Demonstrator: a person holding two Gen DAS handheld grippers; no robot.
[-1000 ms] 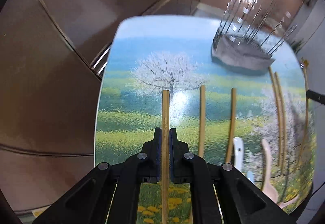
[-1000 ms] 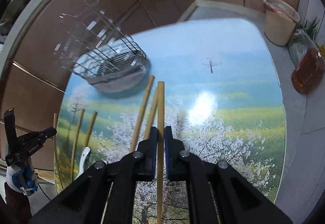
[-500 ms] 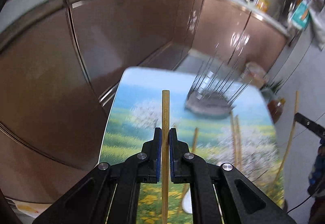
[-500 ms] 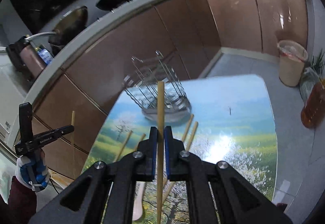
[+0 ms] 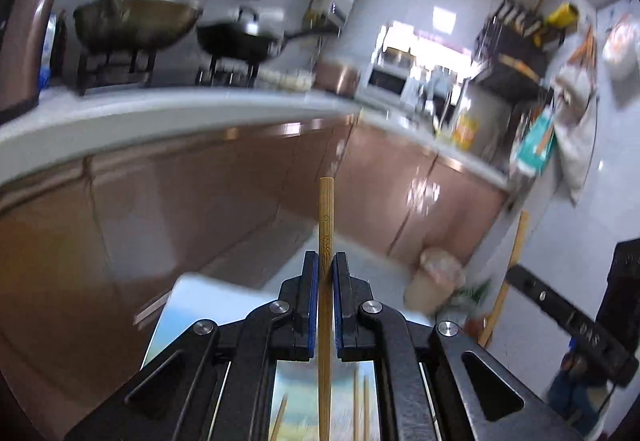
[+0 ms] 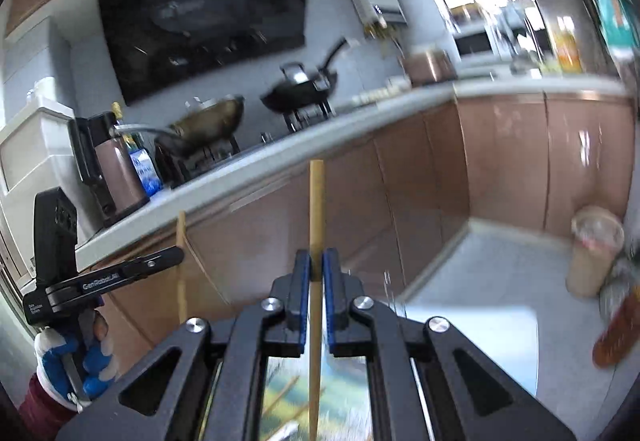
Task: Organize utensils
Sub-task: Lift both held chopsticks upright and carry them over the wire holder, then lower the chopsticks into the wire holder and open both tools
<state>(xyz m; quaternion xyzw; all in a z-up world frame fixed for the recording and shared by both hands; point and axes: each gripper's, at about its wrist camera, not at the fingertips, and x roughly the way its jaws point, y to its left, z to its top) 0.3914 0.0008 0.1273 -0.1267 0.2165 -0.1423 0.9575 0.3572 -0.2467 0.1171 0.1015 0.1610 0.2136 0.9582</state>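
My left gripper (image 5: 325, 261) is shut on a bamboo chopstick (image 5: 325, 217) that sticks out straight ahead, high above the picture-printed table (image 5: 192, 305). My right gripper (image 6: 316, 261) is shut on another bamboo chopstick (image 6: 316, 209), also raised and pointing toward the kitchen counter. In the right wrist view the left gripper (image 6: 176, 253) shows at the far left with its chopstick (image 6: 181, 261), held by a gloved hand (image 6: 60, 357). In the left wrist view the right gripper (image 5: 516, 273) appears at the right edge with its chopstick (image 5: 508, 273). More chopsticks (image 5: 360, 405) lie on the table below. The wire rack is out of sight.
Brown cabinets (image 5: 200, 209) and a pale counter (image 5: 160, 113) stand ahead, with a wok (image 5: 136, 21) and a black pan (image 5: 244, 37) on the stove. A beige bin (image 6: 596, 253) and a brown bottle (image 6: 616, 329) stand on the floor to the right of the table.
Both grippers have risen and tilted up from the table, each carrying its chopstick. The table and wire rack have dropped out of the views, and the counter and stove have come in.
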